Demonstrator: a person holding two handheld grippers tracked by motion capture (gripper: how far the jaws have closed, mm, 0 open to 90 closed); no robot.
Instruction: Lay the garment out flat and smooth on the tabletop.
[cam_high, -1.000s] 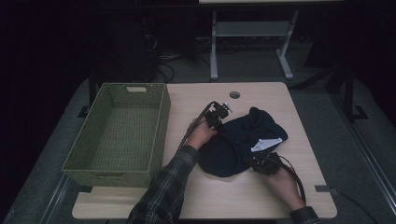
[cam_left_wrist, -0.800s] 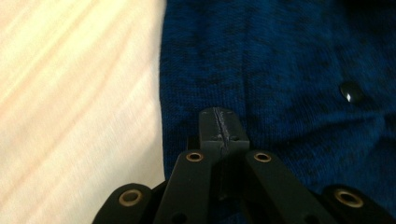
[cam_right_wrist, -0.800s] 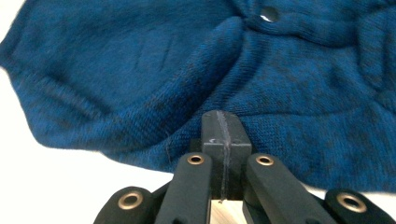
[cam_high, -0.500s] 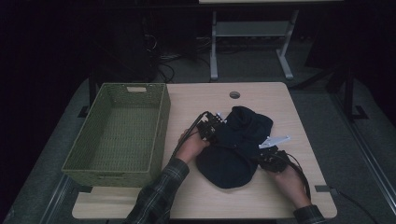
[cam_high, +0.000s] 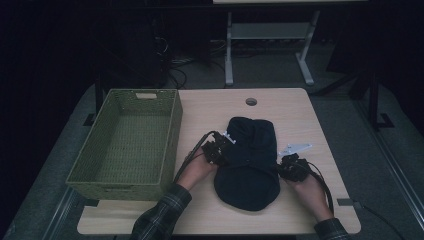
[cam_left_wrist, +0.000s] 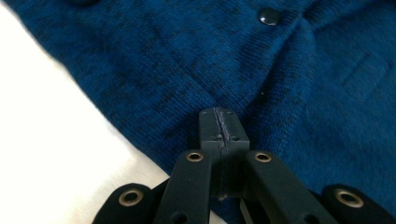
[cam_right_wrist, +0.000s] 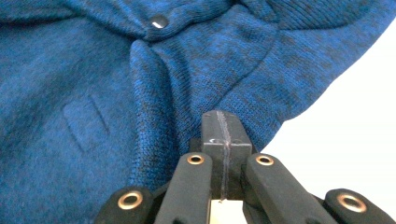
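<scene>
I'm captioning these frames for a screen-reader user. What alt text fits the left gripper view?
The left gripper, its two black jaws closed flat together, rests at the edge of a dark blue knitted garment. The garment has a round dark snap button near the top, and the pale wooden table shows at lower left.

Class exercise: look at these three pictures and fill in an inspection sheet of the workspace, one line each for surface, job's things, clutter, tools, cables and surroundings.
Surface: light wooden table, round hole near its far edge.
Job's things: dark blue knitted garment with snap buttons, bunched at the table's middle; empty green woven basket at its left.
Clutter: nothing seen.
Tools: left tool and right tool at opposite edges of the garment, jaws shut, tips over the knit; whether fabric is pinched cannot be told.
Cables: black cable trailing from each tool.
Surroundings: dark room, grey floor, metal stand behind.
</scene>
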